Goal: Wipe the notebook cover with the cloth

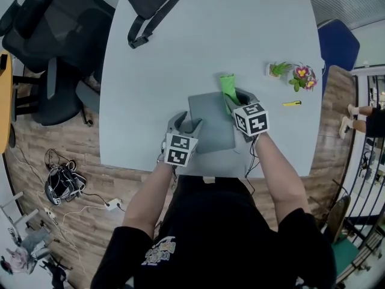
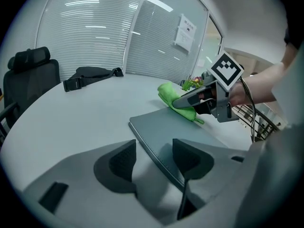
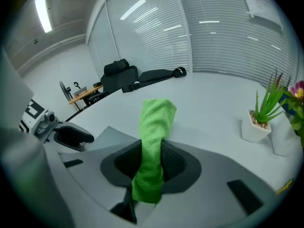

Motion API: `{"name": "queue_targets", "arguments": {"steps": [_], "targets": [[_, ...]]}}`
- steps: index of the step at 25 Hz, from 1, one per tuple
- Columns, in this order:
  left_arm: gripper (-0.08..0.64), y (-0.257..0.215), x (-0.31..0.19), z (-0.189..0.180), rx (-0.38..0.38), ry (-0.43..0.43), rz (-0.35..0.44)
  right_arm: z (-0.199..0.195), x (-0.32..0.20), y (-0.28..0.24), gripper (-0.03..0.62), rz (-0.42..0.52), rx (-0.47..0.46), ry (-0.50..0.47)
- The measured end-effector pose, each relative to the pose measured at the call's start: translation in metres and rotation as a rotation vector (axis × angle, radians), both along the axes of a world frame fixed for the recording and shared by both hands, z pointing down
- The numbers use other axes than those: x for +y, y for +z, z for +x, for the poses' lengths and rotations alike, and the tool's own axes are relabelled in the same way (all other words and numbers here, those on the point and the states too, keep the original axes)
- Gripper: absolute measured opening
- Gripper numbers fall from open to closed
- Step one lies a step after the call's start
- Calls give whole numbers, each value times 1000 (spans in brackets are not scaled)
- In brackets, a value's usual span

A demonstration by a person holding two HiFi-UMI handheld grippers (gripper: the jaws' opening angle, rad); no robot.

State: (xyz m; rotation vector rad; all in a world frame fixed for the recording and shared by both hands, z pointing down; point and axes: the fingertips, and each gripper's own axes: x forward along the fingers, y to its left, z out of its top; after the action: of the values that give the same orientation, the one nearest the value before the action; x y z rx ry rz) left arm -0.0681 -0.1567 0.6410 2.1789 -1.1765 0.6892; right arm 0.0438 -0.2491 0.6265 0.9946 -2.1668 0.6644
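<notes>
A grey notebook (image 1: 209, 125) lies flat on the pale table (image 1: 180, 59) close to its near edge. My right gripper (image 1: 232, 100) is shut on a green cloth (image 1: 228, 87), which hangs over the notebook's far right corner. In the right gripper view the cloth (image 3: 155, 125) stands up between the pinched jaws of that gripper (image 3: 151, 163). My left gripper (image 1: 185, 124) is open at the notebook's near left edge. In the left gripper view the notebook's edge (image 2: 159, 148) runs between the jaws of that gripper (image 2: 154, 158), one jaw over the cover, one over the table.
A black strap bag (image 1: 157, 2) lies at the table's far side. A small potted plant (image 1: 278, 70), a flower pot (image 1: 302, 77) and a yellow item (image 1: 292, 103) sit to the right. Black office chairs (image 1: 54, 41) stand left of the table.
</notes>
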Motion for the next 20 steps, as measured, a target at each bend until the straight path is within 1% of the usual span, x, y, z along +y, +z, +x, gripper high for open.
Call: {"name": "queue_targets", "arguments": {"steps": [7, 11, 20], "targets": [[242, 2, 0, 0, 3, 9, -24, -7, 1, 8, 110, 3, 57, -75], [242, 2, -1, -1, -1, 8, -18, -11, 2, 9, 110, 13, 85, -102], [242, 2, -2, -1, -2, 4, -14, -14, 21, 6, 110, 15, 71, -129]]}}
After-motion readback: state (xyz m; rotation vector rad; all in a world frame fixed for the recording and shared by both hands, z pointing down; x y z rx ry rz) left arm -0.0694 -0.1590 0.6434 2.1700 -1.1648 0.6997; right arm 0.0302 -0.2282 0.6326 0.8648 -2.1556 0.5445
